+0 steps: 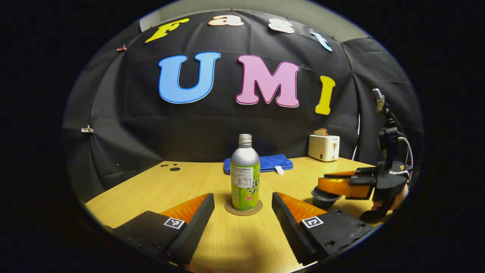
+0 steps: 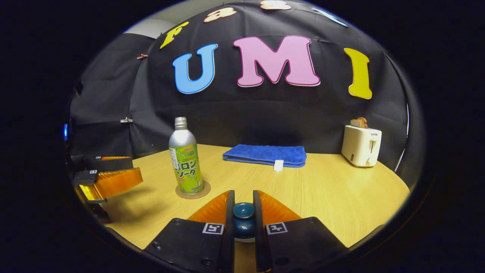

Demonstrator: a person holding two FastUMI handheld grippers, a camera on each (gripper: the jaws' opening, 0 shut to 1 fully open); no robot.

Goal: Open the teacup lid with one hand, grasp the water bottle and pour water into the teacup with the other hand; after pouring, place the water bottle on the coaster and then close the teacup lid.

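On coaster stands water bottle, between wide-spread left gripper fingers; right gripper pinches teacup lid knob, teacup beneath; lower lid level, release gently.

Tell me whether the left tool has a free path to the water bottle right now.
Probably yes. The left tool is open and the water bottle stands upright on its coaster straight ahead between its fingers, with only bare table between. The right tool sits off to the side.
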